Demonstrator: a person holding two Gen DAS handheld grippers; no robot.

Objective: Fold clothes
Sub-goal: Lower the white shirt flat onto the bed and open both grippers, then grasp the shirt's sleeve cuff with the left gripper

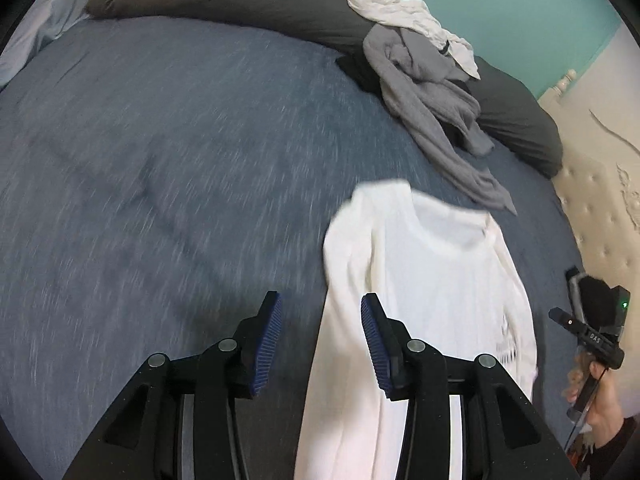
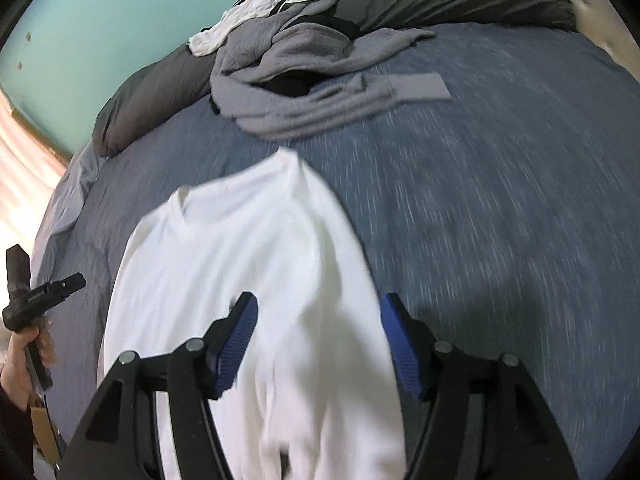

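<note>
Both grippers angle steeply down over the blue bedspread (image 1: 160, 160). The left gripper (image 1: 321, 338) stands parted, gripping nothing, the white shirt (image 1: 432, 280) lying under its right finger (frames are blurred). The right gripper (image 2: 319, 346) gapes wider, empty, directly above the shirt's right edge. Grey clothes (image 2: 300, 80) lie beyond.

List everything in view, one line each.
shirt: one, white, flat on the bed nearest the tools
grey garment: one, grey, heaped behind the shirt
light garment: one, off-white, atop the heap
pillows: dark grey, number unclear, along the bed's far edge
bed: one, blue cover
wall: teal, behind the bed
headboard: one, cream, tufted
left tool: open, over the shirt's edge
right tool: open, over the shirt
</note>
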